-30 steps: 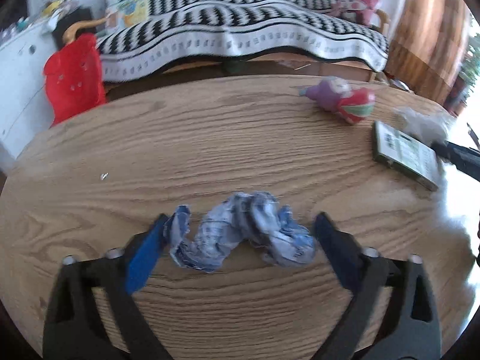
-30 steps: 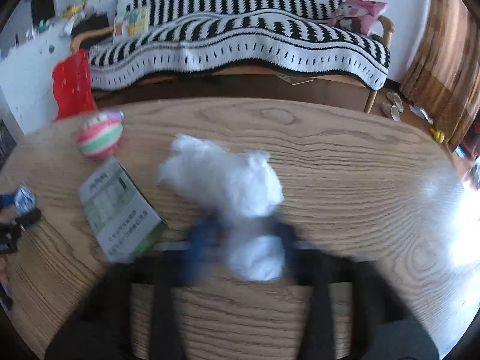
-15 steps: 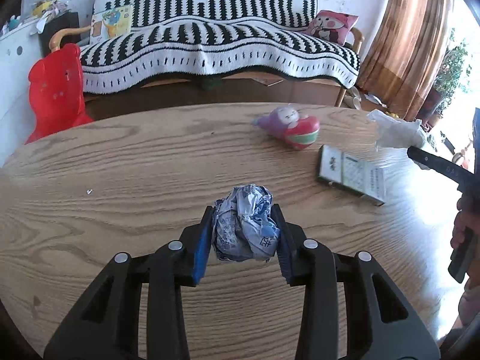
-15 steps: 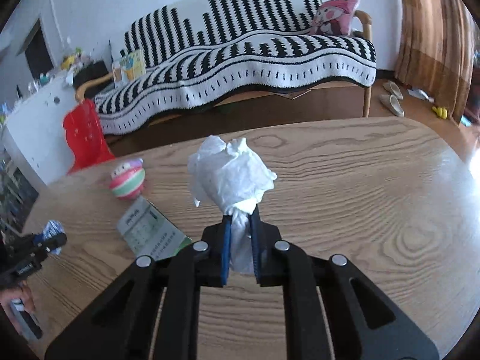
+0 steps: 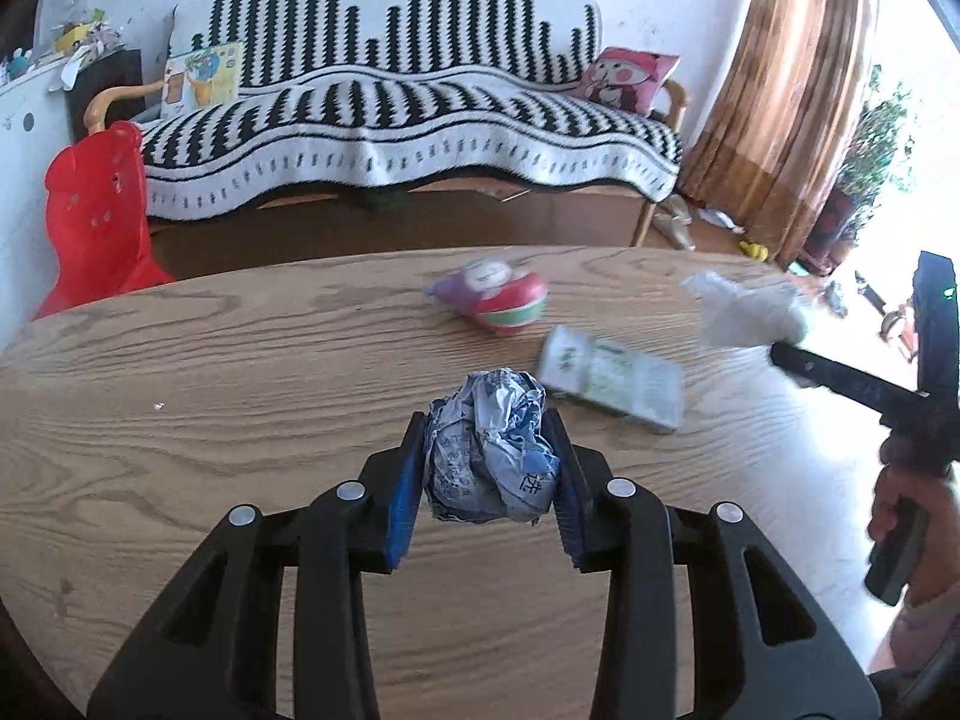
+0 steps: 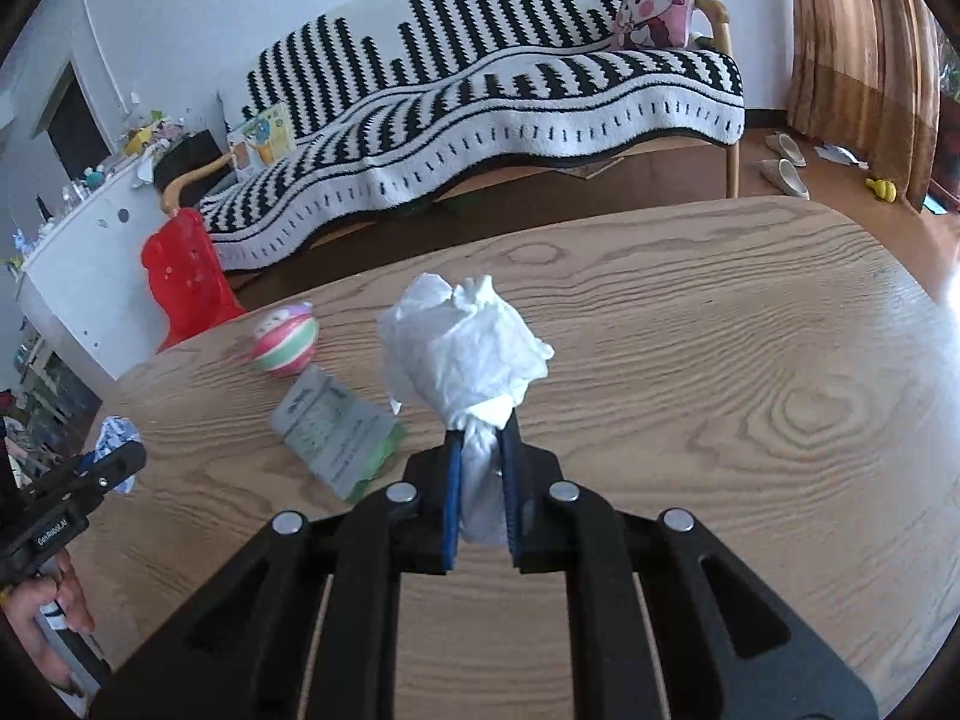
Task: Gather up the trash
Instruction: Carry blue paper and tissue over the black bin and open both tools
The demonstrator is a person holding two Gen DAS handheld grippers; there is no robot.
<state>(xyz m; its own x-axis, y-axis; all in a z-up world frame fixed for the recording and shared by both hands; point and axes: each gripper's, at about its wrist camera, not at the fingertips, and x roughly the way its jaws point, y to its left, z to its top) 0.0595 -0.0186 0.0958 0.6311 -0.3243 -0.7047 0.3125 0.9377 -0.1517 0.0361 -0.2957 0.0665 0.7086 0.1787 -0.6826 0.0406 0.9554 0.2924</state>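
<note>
A: Left wrist view, from the left?
B: A red chair [image 5: 96, 210] sits upper left beyond the wooden table [image 5: 210, 372]. At lower centre the left gripper [image 5: 487, 468] pinches a crumpled blue-and-white paper ball [image 5: 489, 453] between its 2 blue pads. Right of centre lie a round toy [image 5: 501, 300] and a flat packet [image 5: 612, 378].
A: And the right wrist view?
B: At the left edge a hand [image 6: 45, 624] grips the other tool. The toy [image 6: 285, 345] and packet [image 6: 336, 432] lie left of centre. At centre the right gripper [image 6: 480, 480], jaws narrow, clamps the tail of a white tissue wad [image 6: 462, 354], lifted off the table [image 6: 750, 360].
</note>
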